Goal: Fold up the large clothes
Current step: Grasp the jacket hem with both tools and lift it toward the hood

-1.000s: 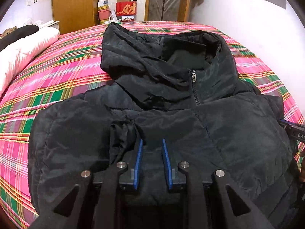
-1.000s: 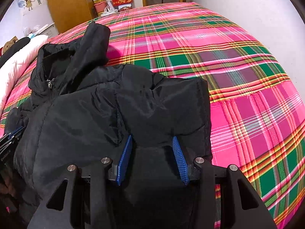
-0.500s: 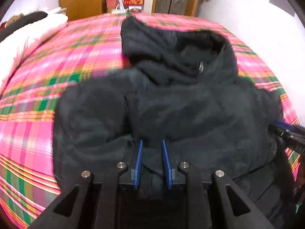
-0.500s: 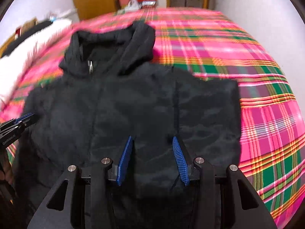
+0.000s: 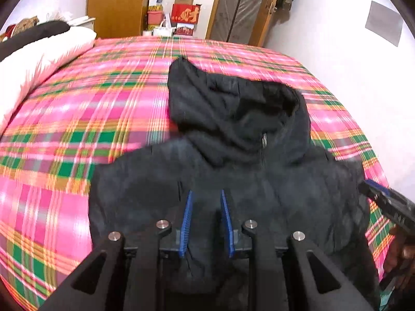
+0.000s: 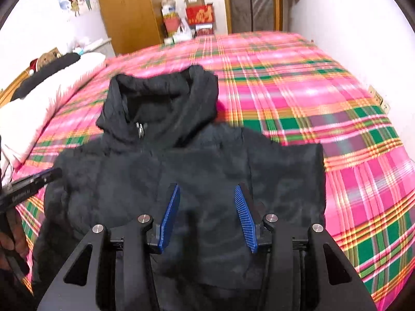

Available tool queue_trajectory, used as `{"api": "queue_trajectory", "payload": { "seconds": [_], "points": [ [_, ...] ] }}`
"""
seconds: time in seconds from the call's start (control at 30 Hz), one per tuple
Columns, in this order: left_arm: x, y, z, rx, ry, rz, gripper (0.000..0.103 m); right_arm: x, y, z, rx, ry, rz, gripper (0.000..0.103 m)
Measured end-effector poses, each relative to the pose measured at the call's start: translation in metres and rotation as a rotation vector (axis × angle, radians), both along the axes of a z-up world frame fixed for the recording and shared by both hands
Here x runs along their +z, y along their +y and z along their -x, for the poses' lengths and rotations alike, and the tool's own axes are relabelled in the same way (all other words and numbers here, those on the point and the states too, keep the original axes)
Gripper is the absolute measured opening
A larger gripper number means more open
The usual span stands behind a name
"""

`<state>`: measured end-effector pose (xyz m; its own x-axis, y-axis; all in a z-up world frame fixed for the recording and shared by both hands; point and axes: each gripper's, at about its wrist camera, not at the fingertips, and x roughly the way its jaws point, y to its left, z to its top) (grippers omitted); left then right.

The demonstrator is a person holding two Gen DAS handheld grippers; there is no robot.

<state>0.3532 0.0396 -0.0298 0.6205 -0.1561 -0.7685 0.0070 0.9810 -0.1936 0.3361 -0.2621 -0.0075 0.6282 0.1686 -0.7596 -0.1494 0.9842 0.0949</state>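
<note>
Between both sets of blue pads lies black fabric: the left hand-held gripper [image 5: 206,223] looks nearly clenched on the jacket [image 5: 233,181], the right hand-held gripper [image 6: 207,216] gapes released. Spread across the plaid bed [image 6: 298,90], the slippery, puffy jacket could slide loose mid-fold.

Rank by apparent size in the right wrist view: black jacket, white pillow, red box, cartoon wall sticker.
1. black jacket
2. white pillow
3. red box and cartoon wall sticker look alike, both distant, so unranked.
</note>
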Motion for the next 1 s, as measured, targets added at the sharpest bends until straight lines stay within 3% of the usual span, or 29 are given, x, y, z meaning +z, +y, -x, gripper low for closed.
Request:
{"api": "queue_trajectory", "payload": {
  "seconds": [0.07, 0.13, 0.23, 0.47, 0.53, 0.73, 0.77, 0.8, 0.83, 1.0],
  "points": [
    [0.006, 0.003, -0.019, -0.006, -0.001, 0.013, 0.037, 0.001, 0.002, -0.01, -0.019, 0.013, 0.003, 0.045],
    [0.011, 0.005, -0.041, -0.022, -0.003, 0.02, 0.041, 0.004, 0.007, -0.025, -0.007, 0.018, 0.005, 0.045],
    [0.013, 0.007, -0.076, -0.035, -0.003, -0.007, 0.042, 0.014, 0.018, -0.056, 0.018, -0.003, 0.06, 0.045],
    [-0.006, 0.009, -0.164, 0.01, 0.053, -0.007, 0.043, 0.02, 0.045, -0.145, 0.06, -0.005, 0.087, 0.045],
    [-0.014, 0.007, -0.185, 0.019, 0.074, -0.006, 0.043, 0.015, 0.054, -0.173, 0.059, 0.005, 0.107, 0.045],
    [-0.037, 0.002, -0.228, 0.039, 0.075, -0.1, 0.042, -0.018, 0.064, -0.235, 0.023, 0.067, 0.201, 0.045],
    [-0.039, 0.002, -0.231, 0.04, 0.071, -0.11, 0.031, -0.022, 0.062, -0.24, 0.015, 0.078, 0.196, 0.043],
    [-0.039, 0.002, -0.233, 0.037, 0.068, -0.112, 0.021, -0.025, 0.061, -0.243, 0.012, 0.086, 0.178, 0.024],
    [-0.04, 0.002, -0.234, 0.033, 0.066, -0.112, 0.014, -0.027, 0.062, -0.243, 0.018, 0.088, 0.171, 0.014],
    [-0.017, 0.009, -0.207, 0.023, -0.026, -0.059, 0.005, -0.005, 0.057, -0.212, 0.041, 0.005, 0.14, 0.009]
  ]
}}
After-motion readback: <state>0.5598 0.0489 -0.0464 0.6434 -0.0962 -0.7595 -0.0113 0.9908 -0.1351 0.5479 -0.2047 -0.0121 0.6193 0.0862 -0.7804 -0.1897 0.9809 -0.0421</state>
